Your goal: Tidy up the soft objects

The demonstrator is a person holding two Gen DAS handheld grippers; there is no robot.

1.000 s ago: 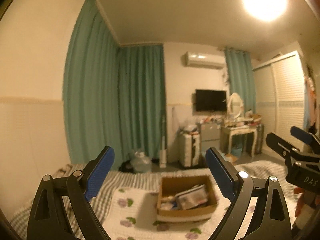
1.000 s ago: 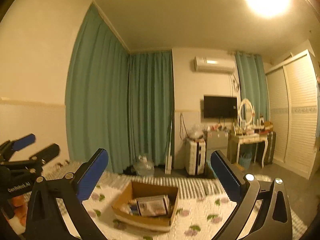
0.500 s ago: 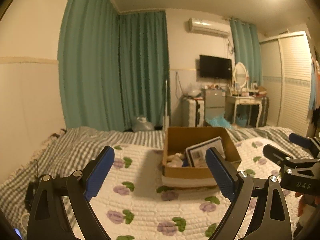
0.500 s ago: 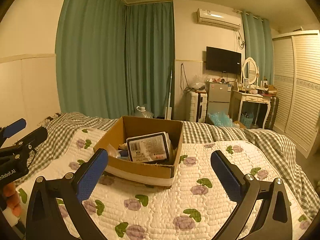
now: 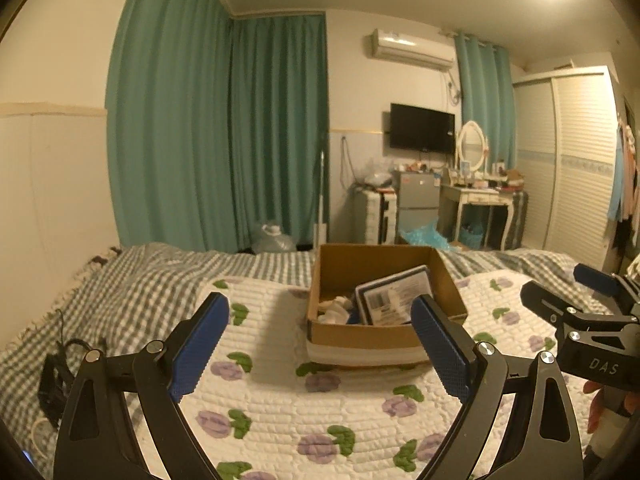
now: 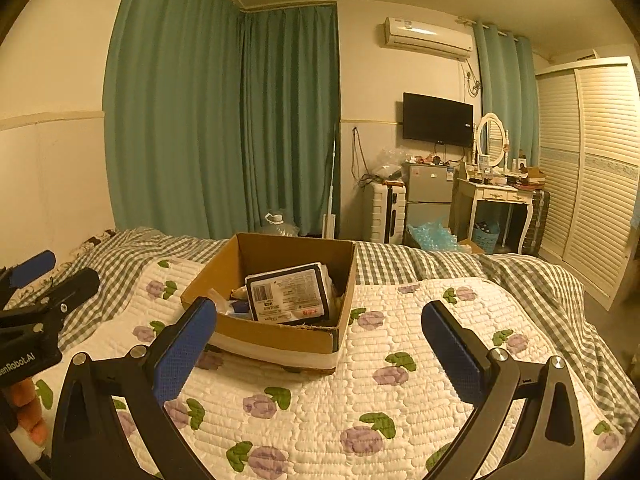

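Note:
An open cardboard box (image 5: 360,336) (image 6: 276,340) sits on a white quilt with purple flowers (image 5: 312,408) (image 6: 360,400) on the bed. Inside lies a dark-edged flat package with a white label (image 5: 394,294) (image 6: 288,292), plus pale soft items (image 5: 334,309) at its left. My left gripper (image 5: 320,336) is open and empty, held above the quilt short of the box. My right gripper (image 6: 320,340) is open and empty, also short of the box. Each gripper shows at the edge of the other's view: the right one (image 5: 580,300), the left one (image 6: 48,276).
A grey checked blanket (image 5: 132,280) (image 6: 520,276) covers the bed around the quilt. A black cable and device (image 5: 60,376) lie at the bed's left edge. Beyond the bed stand teal curtains (image 6: 240,120), a small fridge (image 6: 426,196), a dressing table (image 6: 500,196) and a louvred wardrobe (image 6: 592,168).
Both grippers tilted down from the ceiling toward the bed and moved closer to the box, then the left view lifted slightly. Both stayed open and empty.

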